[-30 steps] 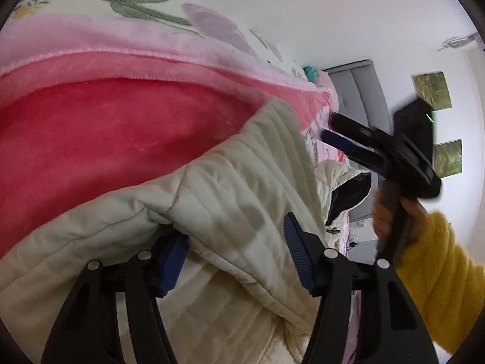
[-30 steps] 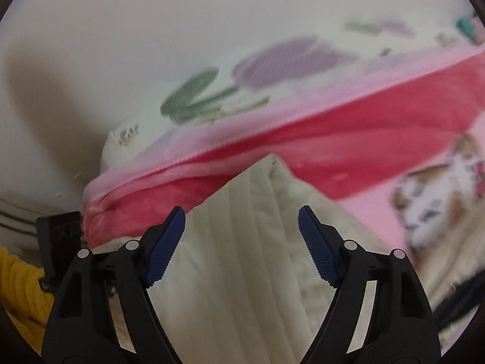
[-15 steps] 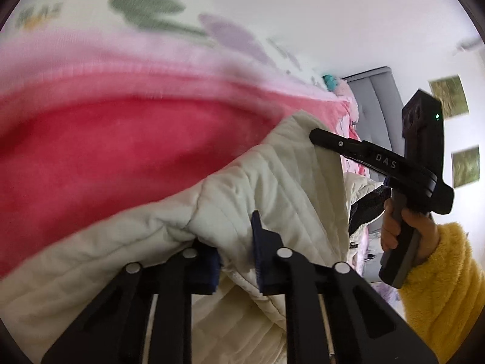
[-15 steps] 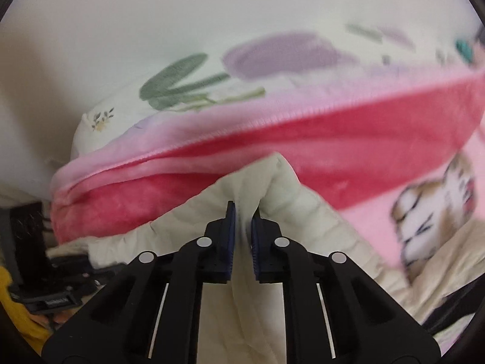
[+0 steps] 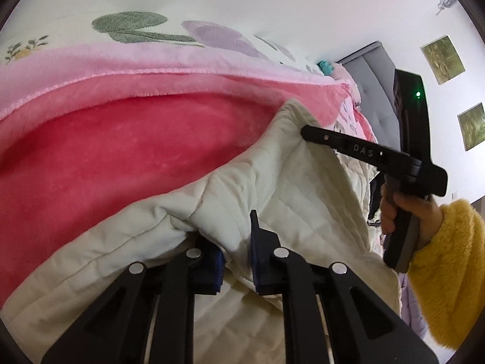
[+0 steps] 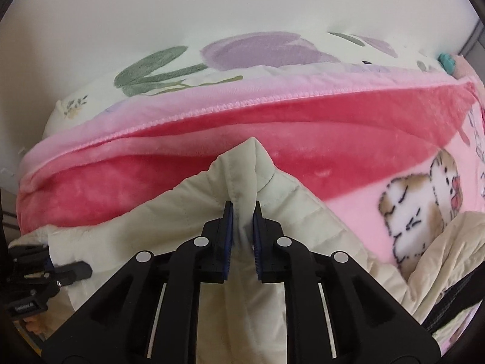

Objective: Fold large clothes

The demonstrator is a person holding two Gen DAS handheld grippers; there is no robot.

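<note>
A cream quilted jacket (image 5: 291, 188) lies on a pink and red blanket (image 5: 121, 151) on the bed. My left gripper (image 5: 236, 257) is shut on a fold of the jacket's edge. My right gripper (image 6: 242, 230) is shut on another bunched part of the jacket (image 6: 242, 176), pinching it into a peak. The right gripper (image 5: 306, 132) also shows in the left wrist view, held by a hand in a yellow sleeve, its tip at the jacket's raised corner. The left gripper (image 6: 86, 268) shows at the far left of the right wrist view.
A cream quilt with tulip prints (image 6: 257, 51) lies behind the blanket. The blanket has a cat print (image 6: 424, 203) at the right. A grey headboard (image 5: 369, 72) and two wall pictures (image 5: 442, 57) are at the right. A white wall is beyond the bed.
Both grippers were open a second ago and closed on the jacket about half a second ago. They still hold it, with the pinched folds raised a little.
</note>
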